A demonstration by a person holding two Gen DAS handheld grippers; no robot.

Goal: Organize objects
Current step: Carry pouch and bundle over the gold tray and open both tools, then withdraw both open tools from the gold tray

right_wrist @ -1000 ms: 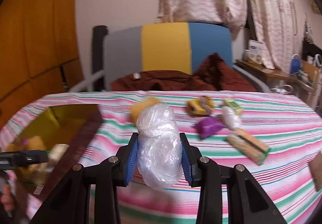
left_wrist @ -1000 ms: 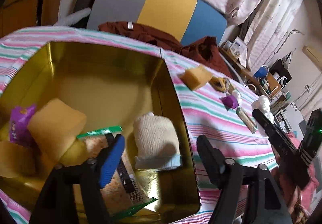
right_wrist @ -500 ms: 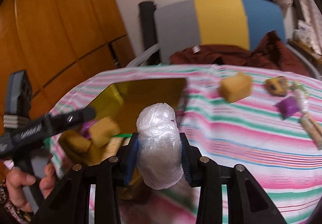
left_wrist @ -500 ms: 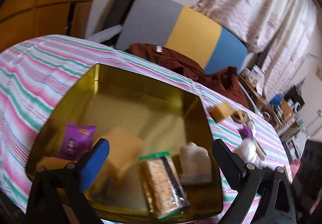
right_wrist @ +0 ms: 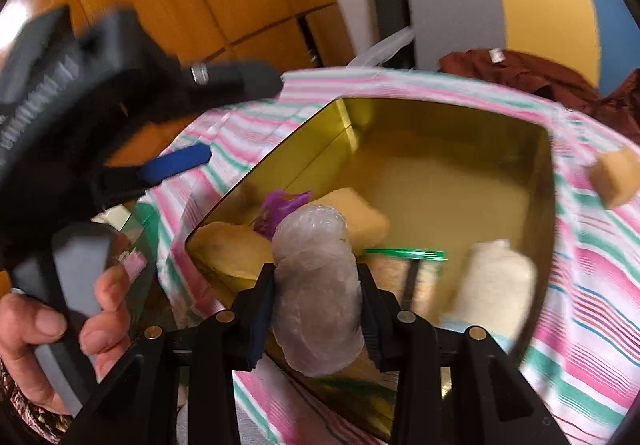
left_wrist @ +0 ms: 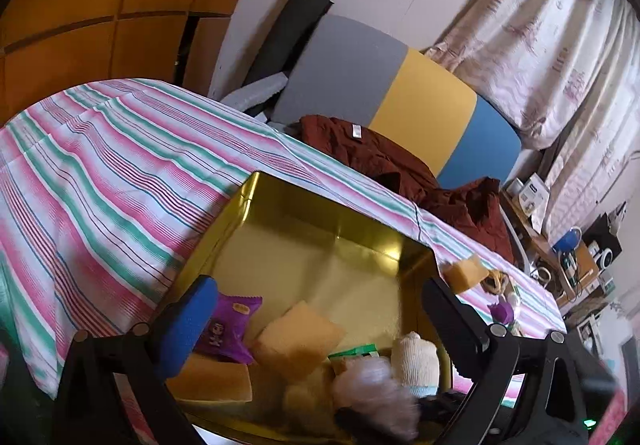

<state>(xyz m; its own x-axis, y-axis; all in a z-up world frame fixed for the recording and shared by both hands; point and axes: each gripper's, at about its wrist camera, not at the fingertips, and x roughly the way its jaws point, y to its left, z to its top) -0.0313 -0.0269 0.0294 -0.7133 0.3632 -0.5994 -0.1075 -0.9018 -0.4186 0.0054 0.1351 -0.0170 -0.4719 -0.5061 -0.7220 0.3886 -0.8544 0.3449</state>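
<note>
Plastic-wrapped bundle (right_wrist: 316, 285) stands upright, clamped between the right gripper's (right_wrist: 318, 297) jaws at lower centre, over the near edge of the gold tin (right_wrist: 440, 113); tin floor lies just beyond and below. Left gripper (left_wrist: 316, 321) spread wide, empty, so the right hand is nearer for the drop.

Soft, warm indoor light filled my room; the gold tin (left_wrist: 320, 213) threw back yellow glare. My left tongs (right_wrist: 224, 117) smeared with motion blur in the right view, and fisheye bending darkened every corner of both views
</note>
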